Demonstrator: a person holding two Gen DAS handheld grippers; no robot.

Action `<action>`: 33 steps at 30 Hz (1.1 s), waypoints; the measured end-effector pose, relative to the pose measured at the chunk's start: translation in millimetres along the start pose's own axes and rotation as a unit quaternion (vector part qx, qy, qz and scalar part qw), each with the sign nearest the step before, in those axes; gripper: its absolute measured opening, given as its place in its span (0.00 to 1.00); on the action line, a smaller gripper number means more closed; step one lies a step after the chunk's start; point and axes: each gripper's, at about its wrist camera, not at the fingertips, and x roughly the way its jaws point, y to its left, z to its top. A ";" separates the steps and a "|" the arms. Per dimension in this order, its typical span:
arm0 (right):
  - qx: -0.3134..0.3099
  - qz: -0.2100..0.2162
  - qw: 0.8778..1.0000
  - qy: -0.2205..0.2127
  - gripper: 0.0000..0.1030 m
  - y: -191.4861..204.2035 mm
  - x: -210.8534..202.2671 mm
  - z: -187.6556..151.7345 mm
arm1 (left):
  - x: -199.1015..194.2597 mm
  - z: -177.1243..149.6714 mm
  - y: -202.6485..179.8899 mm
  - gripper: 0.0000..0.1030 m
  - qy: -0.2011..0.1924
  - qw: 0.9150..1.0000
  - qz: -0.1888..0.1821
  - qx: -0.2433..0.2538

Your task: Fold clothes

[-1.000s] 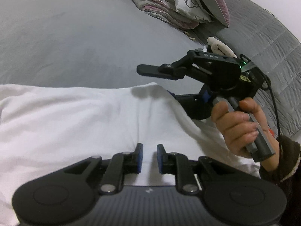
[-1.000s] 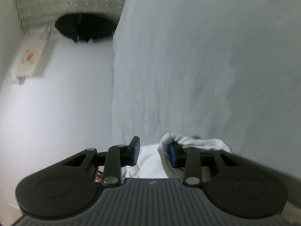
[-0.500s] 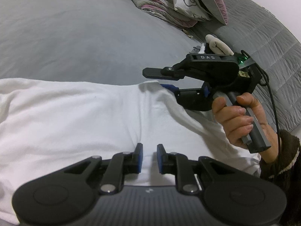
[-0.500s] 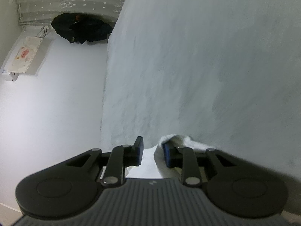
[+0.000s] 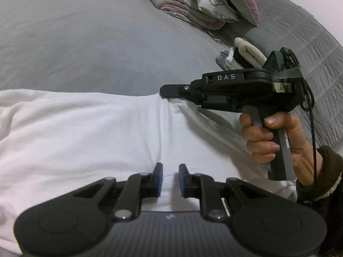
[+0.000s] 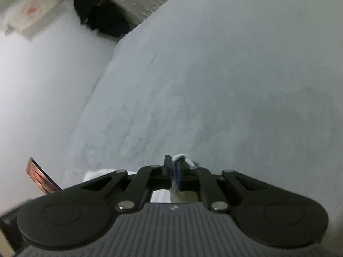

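A white garment lies spread across the grey bed. My left gripper sits low at its near edge, its blue pads set narrowly with a fold of the white fabric between them. A crease runs from there up to my right gripper, held by a hand at the garment's far edge. In the right wrist view the right gripper is shut, with a bit of white garment pinched between its pads above the grey bed.
A bundled pink and grey quilt lies at the back of the bed. A small stack of folded clothes sits behind the right gripper, beside a quilted grey cover. The bed edge, a dark object and a reddish item show at left.
The right gripper's fingers have closed on the garment's far edge and it has levelled out, moving slightly right. The left gripper has kept its place and gap.
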 end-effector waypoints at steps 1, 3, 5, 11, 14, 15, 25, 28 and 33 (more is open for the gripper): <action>-0.010 -0.004 1.000 0.001 0.06 0.9 0.1 -1.0 | 0.4 0.6 -0.7 0.16 0.001 1.000 0.001 0.000; -0.029 -0.012 1.000 0.002 0.06 2.7 0.4 -3.1 | 0.4 1.2 -0.5 0.16 0.001 1.000 0.002 0.001; -0.048 -0.020 0.999 0.003 0.07 4.5 0.7 -5.2 | -0.5 0.6 0.6 0.16 0.002 1.000 0.003 0.002; -0.091 -0.042 0.995 0.004 0.09 10.0 1.0 -7.5 | -3.4 0.3 -4.2 0.20 0.011 1.000 0.015 0.019; -0.098 -0.060 0.993 -0.005 0.13 8.8 -6.2 -7.8 | -5.5 -2.2 -10.8 0.28 0.015 0.999 0.022 0.040; -0.100 -0.067 0.993 -0.009 0.13 7.7 -9.6 -8.0 | -6.1 -3.4 -13.3 0.30 0.016 0.998 0.025 0.047; -0.095 -0.083 0.991 -0.034 0.15 9.2 -43.1 -18.2 | -21.6 -21.0 -21.6 0.32 0.019 0.996 0.043 0.081; -0.105 -0.085 0.990 -0.027 0.15 10.0 -52.1 -28.8 | -28.8 -29.4 -22.4 0.32 0.017 0.995 0.045 0.091; -0.132 -0.086 0.987 -0.014 0.16 11.1 -73.3 -52.4 | -39.1 -41.2 -28.3 0.33 0.017 0.993 0.054 0.099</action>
